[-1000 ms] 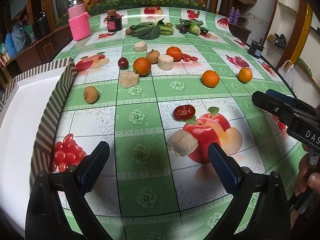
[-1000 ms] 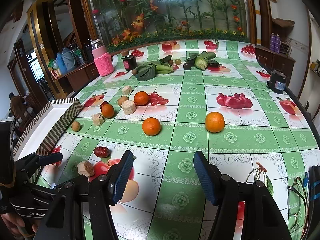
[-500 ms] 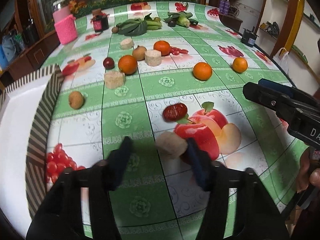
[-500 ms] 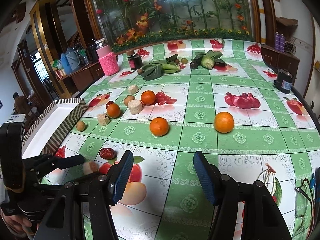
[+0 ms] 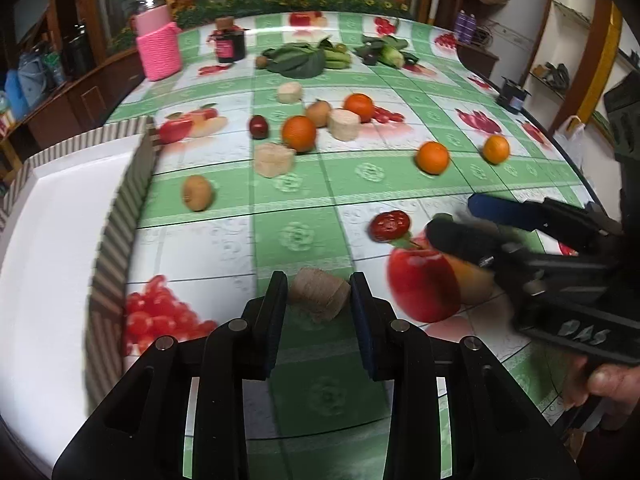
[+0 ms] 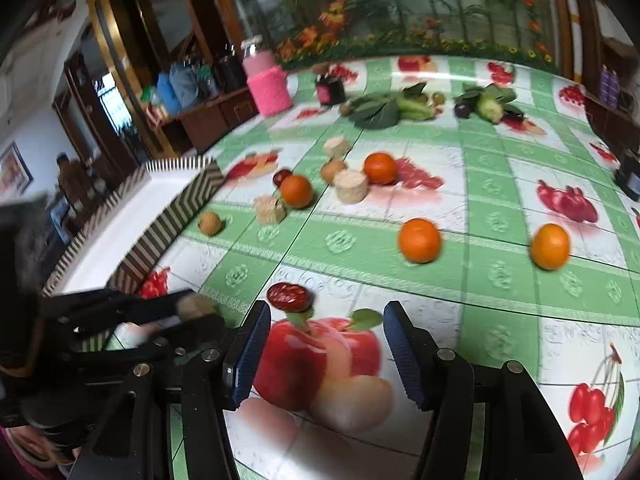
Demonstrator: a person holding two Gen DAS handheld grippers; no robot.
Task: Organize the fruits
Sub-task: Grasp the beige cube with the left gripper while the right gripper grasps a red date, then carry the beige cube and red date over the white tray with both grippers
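Note:
My left gripper [image 5: 319,294] is shut on a tan sugarcane piece [image 5: 319,297] just above the table; it shows in the right wrist view [image 6: 195,307] too. My right gripper [image 6: 326,330] is open and empty, close behind a dark red jujube [image 6: 289,296], which also shows in the left wrist view [image 5: 389,225]. Several oranges [image 5: 299,133] [image 6: 418,239], more sugarcane pieces [image 5: 273,159] [image 6: 351,185], another jujube [image 5: 258,126] and small brown fruits [image 5: 197,193] [image 6: 210,223] lie across the middle of the table.
A white tray with a striped rim [image 5: 120,224] stands at the left edge, also in the right wrist view [image 6: 168,222]. A pink-sleeved jar [image 5: 158,46], a dark jar [image 5: 230,44] and leafy greens [image 5: 298,60] stand at the far side. The cloth has printed fruit pictures.
My left gripper closed from wide open onto the sugarcane piece and moved it left off the printed apple. My right gripper moved forward and left toward the jujube.

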